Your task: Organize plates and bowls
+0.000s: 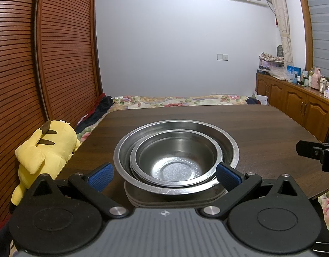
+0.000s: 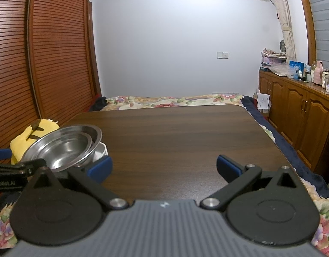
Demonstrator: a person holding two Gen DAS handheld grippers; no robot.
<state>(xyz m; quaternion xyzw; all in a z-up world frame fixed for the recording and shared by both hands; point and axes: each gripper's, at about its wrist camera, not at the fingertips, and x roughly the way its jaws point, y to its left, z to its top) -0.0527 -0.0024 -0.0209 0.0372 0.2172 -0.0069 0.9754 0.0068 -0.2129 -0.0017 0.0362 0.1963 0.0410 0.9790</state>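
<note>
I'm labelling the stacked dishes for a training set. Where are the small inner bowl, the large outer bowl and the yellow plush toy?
small inner bowl [image 1: 177, 169], left wrist view, flat bottom.
large outer bowl [image 1: 231, 143], left wrist view, right inner wall.
yellow plush toy [image 1: 46, 150], left wrist view, body.

The right hand-held gripper has its two blue fingers wide apart w/ nothing between them. Under it is the dark brown counter. At the left, near the counter's edge, a small shiny metal bowl sits inside a big metal bowl, & both are tilted. They rest on white plates. The left hand-held gripper's black arm crosses in front of them. A yellow plush toy lies behind the bowls.
</note>
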